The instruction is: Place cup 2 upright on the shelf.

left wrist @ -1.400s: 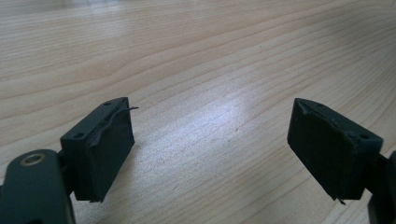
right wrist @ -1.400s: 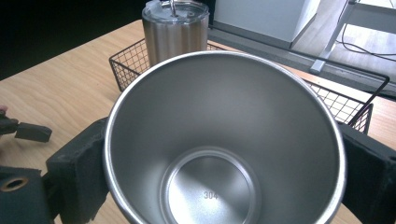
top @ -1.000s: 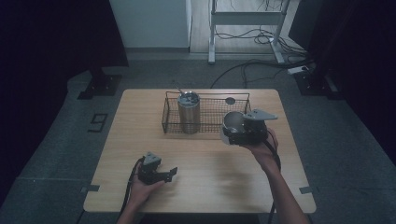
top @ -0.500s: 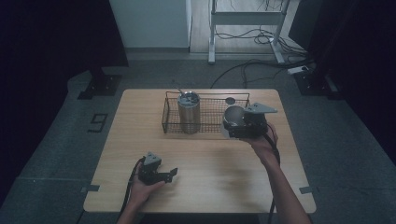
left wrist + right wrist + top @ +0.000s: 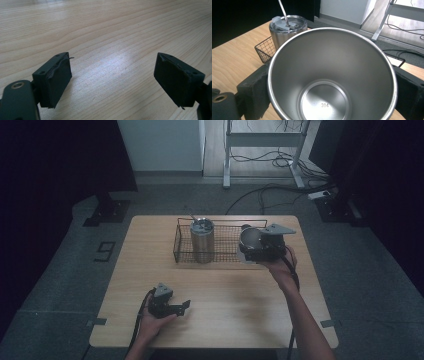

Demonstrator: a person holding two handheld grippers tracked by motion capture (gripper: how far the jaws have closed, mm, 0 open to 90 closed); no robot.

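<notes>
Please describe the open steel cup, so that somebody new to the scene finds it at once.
Look at the wire basket at the table's far edge. At its right end the right gripper holds the steel cup. Unlike the lidded tumbler with a straw, it is open and empty.

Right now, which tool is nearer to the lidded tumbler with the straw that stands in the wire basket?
The right. The right tool holds an open steel cup at the wire basket, beside the lidded tumbler. The left tool rests near the table's front edge, far from it.
</notes>
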